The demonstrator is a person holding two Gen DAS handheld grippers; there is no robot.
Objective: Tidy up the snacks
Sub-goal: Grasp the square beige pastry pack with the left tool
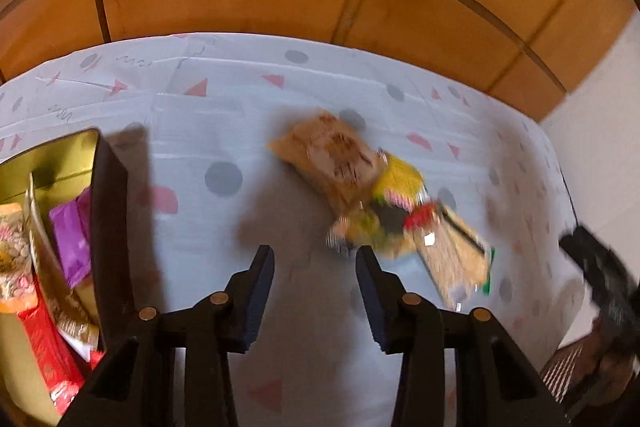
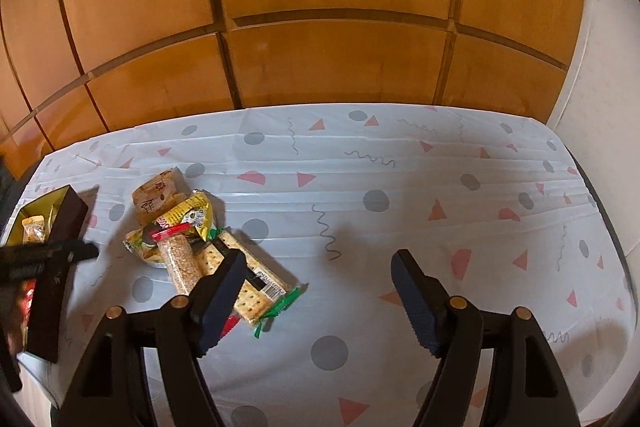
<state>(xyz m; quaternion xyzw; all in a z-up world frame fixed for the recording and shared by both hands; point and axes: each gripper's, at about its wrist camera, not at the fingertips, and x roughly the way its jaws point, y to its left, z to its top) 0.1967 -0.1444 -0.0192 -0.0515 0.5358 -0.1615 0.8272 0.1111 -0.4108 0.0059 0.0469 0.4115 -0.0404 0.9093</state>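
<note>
while both hand-held grippers, left hand-held gripper (image 1: 315,259) and right hand-held gripper (image 2: 318,267), stand released and empty, we should single out one packet from the snack pile (image 2: 192,239), then carry it left to the box (image 2: 60,227).

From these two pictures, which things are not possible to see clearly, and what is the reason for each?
- Pile of snack packets, left wrist view: motion blur, labels unreadable.
- Dark box with gold lining, left wrist view: cut by the left edge; its packets overlap.
- Same box, right wrist view: the left gripper covers part of it.
- Clear cracker packet with green ends, right wrist view: near end behind the right gripper's finger.
- Right gripper, left wrist view: blurred, cut by the edge.
</note>
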